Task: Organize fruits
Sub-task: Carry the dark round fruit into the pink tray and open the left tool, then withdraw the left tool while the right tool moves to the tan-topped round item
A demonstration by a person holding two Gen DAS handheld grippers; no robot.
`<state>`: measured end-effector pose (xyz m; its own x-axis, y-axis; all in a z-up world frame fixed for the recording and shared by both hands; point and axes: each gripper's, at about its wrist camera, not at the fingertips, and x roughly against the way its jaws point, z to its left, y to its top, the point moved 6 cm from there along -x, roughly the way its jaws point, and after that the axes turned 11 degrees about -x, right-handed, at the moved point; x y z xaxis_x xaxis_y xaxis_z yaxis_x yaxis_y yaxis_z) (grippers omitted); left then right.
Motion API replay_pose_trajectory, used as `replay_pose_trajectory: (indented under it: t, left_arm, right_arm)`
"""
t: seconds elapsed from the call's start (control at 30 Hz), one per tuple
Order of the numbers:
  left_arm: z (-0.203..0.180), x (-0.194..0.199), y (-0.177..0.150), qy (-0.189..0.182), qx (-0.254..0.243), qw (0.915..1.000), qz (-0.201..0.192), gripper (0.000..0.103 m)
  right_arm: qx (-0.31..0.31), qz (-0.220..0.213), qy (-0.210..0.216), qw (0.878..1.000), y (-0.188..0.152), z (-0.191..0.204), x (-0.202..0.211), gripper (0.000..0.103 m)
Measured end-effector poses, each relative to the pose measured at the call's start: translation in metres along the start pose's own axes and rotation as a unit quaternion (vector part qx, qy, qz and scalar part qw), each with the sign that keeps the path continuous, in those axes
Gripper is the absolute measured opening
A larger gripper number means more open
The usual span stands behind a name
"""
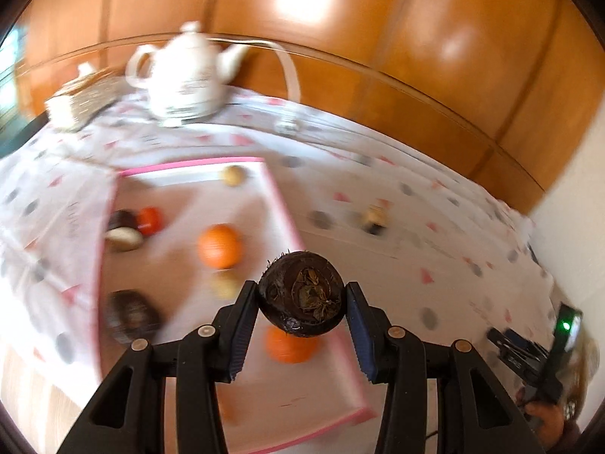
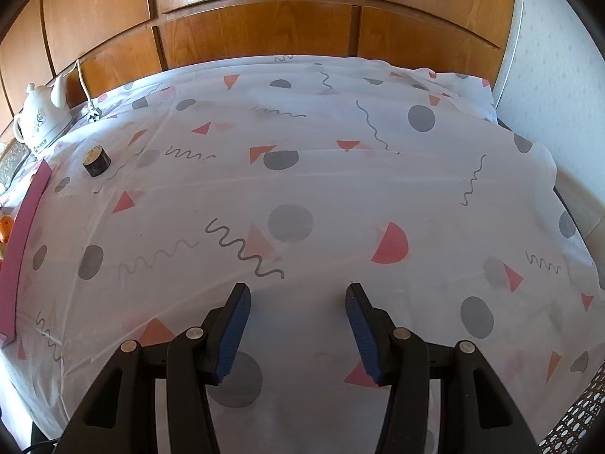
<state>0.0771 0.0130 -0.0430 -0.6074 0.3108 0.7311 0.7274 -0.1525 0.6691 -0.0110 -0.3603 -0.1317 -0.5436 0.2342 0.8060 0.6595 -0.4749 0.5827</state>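
Observation:
My left gripper point(image 1: 301, 295) is shut on a dark brown round fruit point(image 1: 301, 294) and holds it above the near right part of a pink-rimmed tray point(image 1: 281, 204). In the tray lie two oranges point(image 1: 219, 246) point(image 1: 291, 346), a red fruit point(image 1: 150, 220), dark brown pieces point(image 1: 130, 314) and small tan fruits point(image 1: 232, 175). A small dark and tan piece point(image 1: 374, 219) lies on the cloth right of the tray; it also shows in the right wrist view point(image 2: 96, 160). My right gripper point(image 2: 298, 295) is open and empty above the patterned tablecloth point(image 2: 340, 189).
A white teapot point(image 1: 185, 75) stands behind the tray, beside a woven basket point(image 1: 81, 100). A white cable point(image 1: 289, 72) runs by it. Wooden panels point(image 2: 264, 19) back the table. The tray's pink edge point(image 2: 22, 242) shows at the far left of the right wrist view.

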Motion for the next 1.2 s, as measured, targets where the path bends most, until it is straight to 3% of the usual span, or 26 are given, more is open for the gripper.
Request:
replay_pose_trajectory:
  t: [0.2,0.33,0.6,0.9,1.2]
  left_arm:
    - [0.064,0.019,-0.018,0.045,0.065,0.9968,-0.011,0.047]
    - [0.090,0.021,-0.019,0.045,0.097,0.9941,-0.017,0.047]
    - [0.100,-0.006,0.001,0.062,0.087,0.9942,-0.011,0.047]
    - [0.097,-0.030,0.001,0.080,0.080,0.9936,0.005,0.047]
    - [0.087,-0.007,0.001,0.126,0.076,0.9887,-0.028,0.062]
  right_arm:
    - [0.004,-0.001,-0.003,1.000,0.000,0.002,0.000,0.053]
    - [0.008,-0.002,-0.006,1.000,0.000,0.003,0.000,0.053]
    - [0.014,-0.001,-0.009,1.000,-0.001,0.005,0.001,0.053]
    - [0.015,0.000,-0.011,1.000,-0.001,0.006,0.001,0.053]
    - [0.019,-0.006,-0.009,1.000,0.000,0.009,0.001,0.053]
